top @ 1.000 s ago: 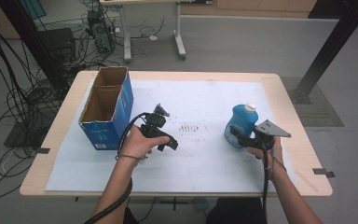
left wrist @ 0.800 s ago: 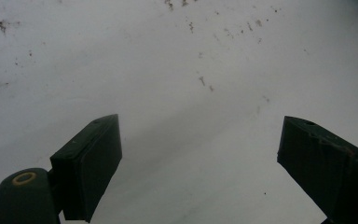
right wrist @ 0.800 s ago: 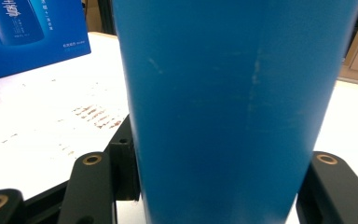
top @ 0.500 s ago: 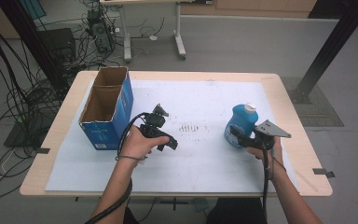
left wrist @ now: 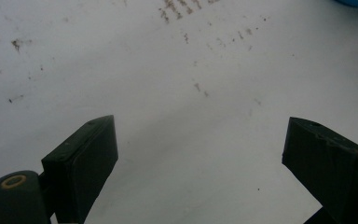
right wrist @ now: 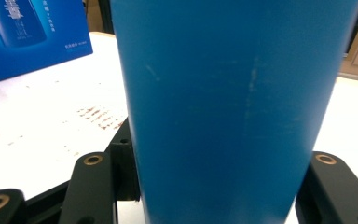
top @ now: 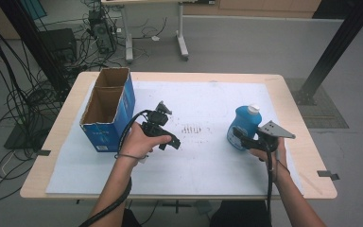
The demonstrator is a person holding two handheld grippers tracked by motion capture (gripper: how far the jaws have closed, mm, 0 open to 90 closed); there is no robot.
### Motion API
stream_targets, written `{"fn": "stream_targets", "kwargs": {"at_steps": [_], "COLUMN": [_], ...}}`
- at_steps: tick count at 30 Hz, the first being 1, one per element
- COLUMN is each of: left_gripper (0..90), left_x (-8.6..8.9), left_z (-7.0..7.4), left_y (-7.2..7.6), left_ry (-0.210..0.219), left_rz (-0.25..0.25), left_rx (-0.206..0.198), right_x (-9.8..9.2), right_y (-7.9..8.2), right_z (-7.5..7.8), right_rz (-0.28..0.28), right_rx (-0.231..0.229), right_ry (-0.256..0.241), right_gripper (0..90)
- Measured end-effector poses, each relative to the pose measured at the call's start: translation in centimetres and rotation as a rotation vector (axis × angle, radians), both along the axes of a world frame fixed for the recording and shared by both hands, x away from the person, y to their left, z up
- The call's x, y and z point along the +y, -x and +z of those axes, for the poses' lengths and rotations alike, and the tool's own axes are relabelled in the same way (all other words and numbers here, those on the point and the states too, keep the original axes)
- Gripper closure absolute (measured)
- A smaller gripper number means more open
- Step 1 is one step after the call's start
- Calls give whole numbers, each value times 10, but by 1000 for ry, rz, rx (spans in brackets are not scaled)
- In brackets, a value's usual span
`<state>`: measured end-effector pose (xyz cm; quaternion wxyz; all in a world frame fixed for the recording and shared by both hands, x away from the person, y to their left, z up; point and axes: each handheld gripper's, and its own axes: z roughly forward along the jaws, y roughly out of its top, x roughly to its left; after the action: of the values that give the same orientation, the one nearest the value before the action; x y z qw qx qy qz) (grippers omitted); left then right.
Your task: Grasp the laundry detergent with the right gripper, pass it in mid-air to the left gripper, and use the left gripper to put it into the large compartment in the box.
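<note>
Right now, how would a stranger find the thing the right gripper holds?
Look at the white mat covering the table, then its right side. There the right gripper clamps an upright blue bottle. Its white cap and rounded body distinguish it from the open blue cardboard box at the left.

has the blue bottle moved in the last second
No. In the high view the bottle stands at the same spot right of the brown stains on the sheet, with the right gripper around it.
</note>
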<state>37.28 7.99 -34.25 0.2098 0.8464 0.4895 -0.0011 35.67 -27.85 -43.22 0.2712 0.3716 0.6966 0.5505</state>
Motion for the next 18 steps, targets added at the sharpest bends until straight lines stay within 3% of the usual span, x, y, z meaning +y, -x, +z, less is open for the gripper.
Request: {"fn": "stream_targets", "kwargs": {"at_steps": [7, 12, 14, 18], "left_gripper": [107, 107, 106, 106], "left_x": [-1, -1, 0, 0], "left_z": [24, 44, 58, 71], "left_y": [0, 1, 1, 1], "left_ry": [-7, -21, -27, -42], "left_rz": [-45, -79, -98, -113], "left_rx": [-39, -67, -84, -95], "right_x": [0, 2, 4, 6], "right_y": [0, 2, 2, 1], "right_z": [17, 41, 55, 71], "right_rz": [32, 85, 119, 161], "right_rx": [17, 24, 18, 26], "right_ry": [-10, -21, -11, 10], "right_gripper": [440, 440, 440, 441]}}
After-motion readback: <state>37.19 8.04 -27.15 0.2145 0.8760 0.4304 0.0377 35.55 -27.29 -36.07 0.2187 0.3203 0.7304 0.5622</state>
